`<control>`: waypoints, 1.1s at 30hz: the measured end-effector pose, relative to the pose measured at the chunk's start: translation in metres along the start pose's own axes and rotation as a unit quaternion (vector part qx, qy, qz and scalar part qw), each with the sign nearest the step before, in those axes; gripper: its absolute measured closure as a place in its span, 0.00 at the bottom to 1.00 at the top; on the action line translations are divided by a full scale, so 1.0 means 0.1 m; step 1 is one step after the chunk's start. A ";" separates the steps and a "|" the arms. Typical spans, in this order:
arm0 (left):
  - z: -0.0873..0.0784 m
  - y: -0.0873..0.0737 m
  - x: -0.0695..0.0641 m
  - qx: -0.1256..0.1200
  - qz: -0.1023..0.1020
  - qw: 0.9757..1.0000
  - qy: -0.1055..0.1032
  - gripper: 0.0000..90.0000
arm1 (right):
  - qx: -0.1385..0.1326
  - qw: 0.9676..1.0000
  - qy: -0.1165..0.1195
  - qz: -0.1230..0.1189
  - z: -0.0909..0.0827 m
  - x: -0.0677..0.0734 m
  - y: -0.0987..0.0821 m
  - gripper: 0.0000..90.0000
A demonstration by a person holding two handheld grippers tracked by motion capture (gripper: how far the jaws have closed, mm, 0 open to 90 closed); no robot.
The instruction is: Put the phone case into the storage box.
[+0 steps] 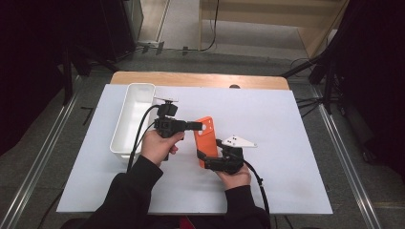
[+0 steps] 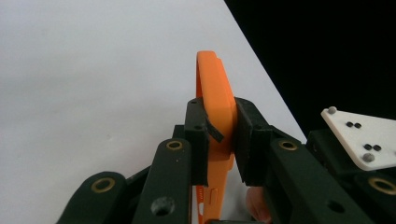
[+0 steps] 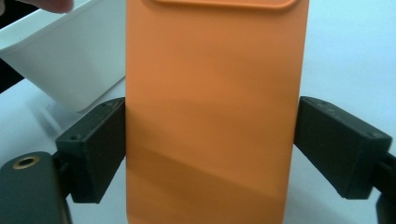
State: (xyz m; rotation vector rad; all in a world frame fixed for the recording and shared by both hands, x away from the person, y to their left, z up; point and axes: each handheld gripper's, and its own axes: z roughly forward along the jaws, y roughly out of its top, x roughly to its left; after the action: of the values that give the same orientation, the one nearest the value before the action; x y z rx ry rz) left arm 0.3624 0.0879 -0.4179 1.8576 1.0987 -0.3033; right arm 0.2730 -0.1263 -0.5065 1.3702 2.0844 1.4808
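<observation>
Our left tongs [image 2: 219,140] pinch the orange case [image 1: 206,138] at its 12 o'clock end, right tongs [image 3: 210,154] clamp its sides mid-surface [image 1: 286,157]; uneven pulling could twist it loose, we judge.

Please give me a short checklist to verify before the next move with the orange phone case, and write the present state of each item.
1. Left hand-held gripper shut across the thin edge of the orange phone case: ok.
2. Right hand-held gripper clamps the case's two long sides: ok.
3. Case lifted off the white table cover: cannot tell.
4. White bin beside the left hand, free to receive something: ok.
5. Bin contents: cannot tell.
</observation>
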 end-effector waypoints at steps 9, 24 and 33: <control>-0.05 0.04 -0.09 -0.013 0.049 0.999 0.014 0.85 | 0.014 1.000 0.013 -0.004 -0.07 -0.02 0.12 0.09; -0.11 0.05 -0.09 0.004 0.105 0.994 0.042 0.85 | 0.074 0.996 0.043 -0.028 -0.07 0.05 0.31 0.09; -0.16 0.02 -0.11 0.017 0.153 0.987 0.045 0.85 | 0.098 0.992 0.073 -0.038 -0.15 -0.03 0.32 0.15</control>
State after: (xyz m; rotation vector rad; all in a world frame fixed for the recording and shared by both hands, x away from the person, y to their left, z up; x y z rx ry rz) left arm 0.3541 0.0943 -0.4013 2.0533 0.8545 -0.0613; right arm 0.2824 -0.1358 -0.4743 1.2650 2.4018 1.4172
